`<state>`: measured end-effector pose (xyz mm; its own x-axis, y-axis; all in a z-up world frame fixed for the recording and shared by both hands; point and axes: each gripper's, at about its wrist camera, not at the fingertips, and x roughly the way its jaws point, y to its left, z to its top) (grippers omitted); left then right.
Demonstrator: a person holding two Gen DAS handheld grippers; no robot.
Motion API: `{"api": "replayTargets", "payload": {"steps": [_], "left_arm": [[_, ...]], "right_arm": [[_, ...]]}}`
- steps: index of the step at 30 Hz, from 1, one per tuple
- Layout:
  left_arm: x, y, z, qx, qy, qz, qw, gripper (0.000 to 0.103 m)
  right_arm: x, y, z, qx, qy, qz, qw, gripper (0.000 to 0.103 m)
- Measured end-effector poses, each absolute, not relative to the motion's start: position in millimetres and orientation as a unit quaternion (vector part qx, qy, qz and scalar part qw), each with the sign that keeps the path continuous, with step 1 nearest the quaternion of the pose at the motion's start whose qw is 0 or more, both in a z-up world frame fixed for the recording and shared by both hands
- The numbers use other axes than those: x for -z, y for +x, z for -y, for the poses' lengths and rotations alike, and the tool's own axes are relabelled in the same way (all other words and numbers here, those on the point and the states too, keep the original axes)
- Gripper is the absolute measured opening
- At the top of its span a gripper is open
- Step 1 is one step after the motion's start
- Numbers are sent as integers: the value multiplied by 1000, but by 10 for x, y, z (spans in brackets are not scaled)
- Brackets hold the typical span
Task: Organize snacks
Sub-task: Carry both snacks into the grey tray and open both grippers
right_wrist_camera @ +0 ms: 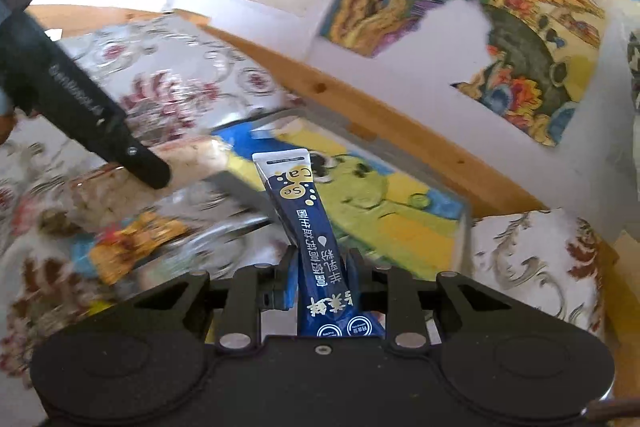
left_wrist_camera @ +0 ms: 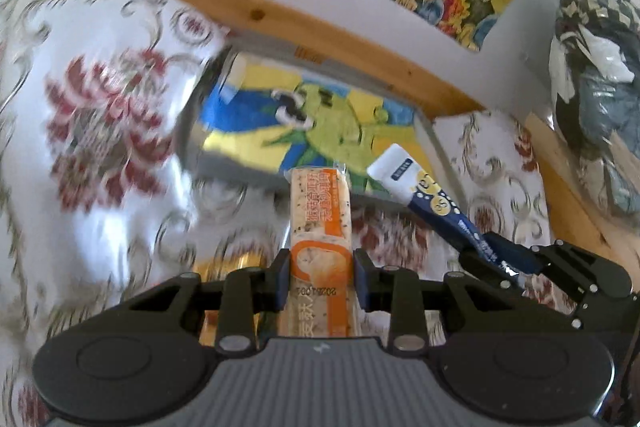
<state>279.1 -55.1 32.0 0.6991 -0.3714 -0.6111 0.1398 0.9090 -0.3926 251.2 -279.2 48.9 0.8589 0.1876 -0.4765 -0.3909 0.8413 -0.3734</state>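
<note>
My left gripper (left_wrist_camera: 322, 273) is shut on an orange-and-cream snack bar (left_wrist_camera: 322, 223) that points forward toward a shallow tray (left_wrist_camera: 236, 167) with a blue, yellow and green picture on its floor. My right gripper (right_wrist_camera: 322, 277) is shut on a dark blue stick sachet with a white tip (right_wrist_camera: 304, 211), held over the same tray (right_wrist_camera: 464, 223). In the left wrist view the blue sachet (left_wrist_camera: 432, 199) and the right gripper (left_wrist_camera: 496, 261) show at the right. In the right wrist view the left gripper's black finger (right_wrist_camera: 100, 119) and the pale snack bar (right_wrist_camera: 192, 155) appear at left.
The table carries a white cloth with red flowers (left_wrist_camera: 100, 131) and has a wooden edge (left_wrist_camera: 320, 31) against a white wall with colourful drawings (right_wrist_camera: 532, 39). Orange and yellow snack packets (right_wrist_camera: 132, 239) lie blurred at the left. Dark checked fabric and bags (left_wrist_camera: 596, 99) sit at the far right.
</note>
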Motion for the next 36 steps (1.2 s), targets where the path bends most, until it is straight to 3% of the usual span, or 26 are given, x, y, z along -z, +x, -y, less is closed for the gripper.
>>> {"api": "replayTargets", "payload": {"steps": [9,19,36], "left_arm": [[-298,3629,777,158,-141,-347,914,35],[-226,4298,969,126,-163,-333,920,35],[162,4895,1103,80,-159,-369,912,35]], "right_arm": [[-599,3351,3019,-109,-173,-235,950,26],[-358,4038,3086,-92,-144,-260,950,26],[53,4495,3061,-99,-134,-325,931,27]]}}
